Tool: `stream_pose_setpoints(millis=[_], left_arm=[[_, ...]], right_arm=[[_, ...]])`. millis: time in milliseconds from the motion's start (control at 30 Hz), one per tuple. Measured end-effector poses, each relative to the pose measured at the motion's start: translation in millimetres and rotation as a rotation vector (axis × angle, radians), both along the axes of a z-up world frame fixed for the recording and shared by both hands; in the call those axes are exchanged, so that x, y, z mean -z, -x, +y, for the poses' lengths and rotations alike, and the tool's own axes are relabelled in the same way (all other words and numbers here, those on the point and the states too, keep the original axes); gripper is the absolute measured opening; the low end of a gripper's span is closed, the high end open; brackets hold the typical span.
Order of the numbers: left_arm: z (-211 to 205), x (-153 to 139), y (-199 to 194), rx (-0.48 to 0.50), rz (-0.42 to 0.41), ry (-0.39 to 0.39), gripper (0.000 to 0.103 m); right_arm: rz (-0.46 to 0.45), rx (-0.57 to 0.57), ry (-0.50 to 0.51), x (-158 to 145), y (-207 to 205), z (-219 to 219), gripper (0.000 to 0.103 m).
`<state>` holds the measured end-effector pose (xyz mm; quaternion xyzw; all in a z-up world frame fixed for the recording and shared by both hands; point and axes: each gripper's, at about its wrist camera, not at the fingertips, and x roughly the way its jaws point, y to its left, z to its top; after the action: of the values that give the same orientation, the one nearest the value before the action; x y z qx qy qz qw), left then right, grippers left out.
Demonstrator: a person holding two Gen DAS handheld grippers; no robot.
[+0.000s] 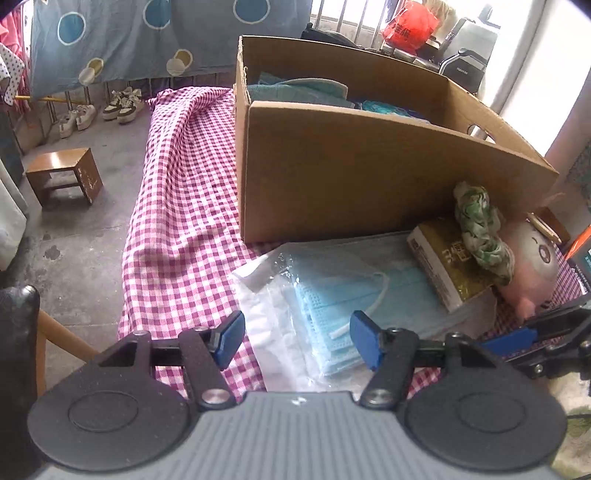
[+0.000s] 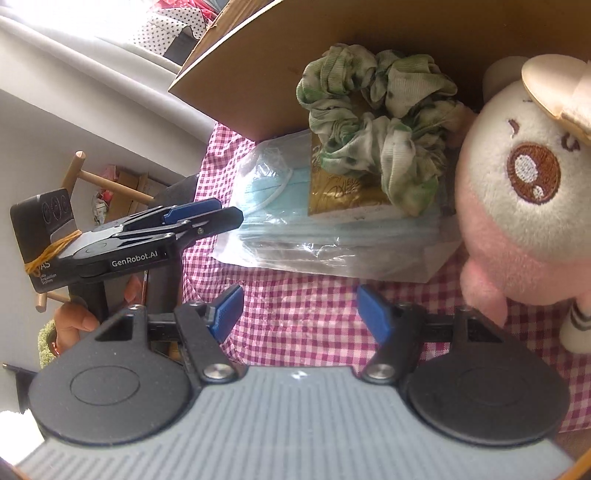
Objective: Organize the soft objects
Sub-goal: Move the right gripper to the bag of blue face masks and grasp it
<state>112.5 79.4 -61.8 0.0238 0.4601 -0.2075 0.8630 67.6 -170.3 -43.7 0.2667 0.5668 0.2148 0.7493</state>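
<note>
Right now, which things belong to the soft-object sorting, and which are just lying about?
Job: cardboard box, face-mask pack, green scrunchie, pink plush toy, tissue pack.

Lying about: wooden stool, shoes, red bag.

Grey concrete floor (image 1: 85,236), wooden stool (image 1: 62,175), bright window (image 1: 535,74)

A home balcony; hanging laundry sheet (image 1: 110,40); shoes (image 1: 123,103); wooden stool (image 1: 62,173); barred railing (image 1: 354,22)
</note>
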Motion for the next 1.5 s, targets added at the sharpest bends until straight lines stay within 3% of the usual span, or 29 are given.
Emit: stream_pose_setpoints(millis=[133, 333, 467, 867, 1067, 1133, 1267, 1367, 1500], left_arm=[[-6.8, -1.8, -20.6, 0.025, -0.121, -0.076, 0.064], [-7.8, 15.5, -66.7, 0.086, -0.020, 0.033, 0.068], [-14.2, 17.9, -68.8, 0.135, 0.003, 0.055, 0.070], [12.0, 14.0, -6.9, 0.157, 0.276, 0.201, 0.071], [15.6, 19.5, 45.8, 0.156, 0.346, 0.289, 0.071], [9.6, 21.5, 62.0, 0.182, 0.363, 0.276, 0.071], [6.2, 11.4, 74.2, 0.176, 0.315, 0.210, 0.071], [8.2, -0.9, 70.2, 0.138, 0.250, 0.195, 0.072], [-2.5, -3.3, 49.2, 0.116, 0.199, 0.125, 0.070]], right_arm=[[-0.004, -0.005, 0.002, 3.3, 5.7, 3.2, 0.068], [0.006, 0.027, -0.022, 4.8, 7.4, -0.2, 0.069], [0.018, 0.047, -0.038, 6.3, 7.1, -3.0, 0.069], [0.063, 0.111, -0.111, 11.6, 12.1, -29.5, 0.071], [0.019, 0.181, -0.135, 9.9, 8.8, -37.5, 0.076], [-0.009, 0.189, -0.163, 6.3, 5.3, -39.7, 0.076], [-0.014, 0.177, -0.139, 3.7, 2.8, -38.3, 0.075], [-0.001, 0.158, -0.073, 4.3, 7.4, -33.9, 0.075], [0.010, 0.146, -0.059, 6.9, 11.6, -26.7, 0.075]])
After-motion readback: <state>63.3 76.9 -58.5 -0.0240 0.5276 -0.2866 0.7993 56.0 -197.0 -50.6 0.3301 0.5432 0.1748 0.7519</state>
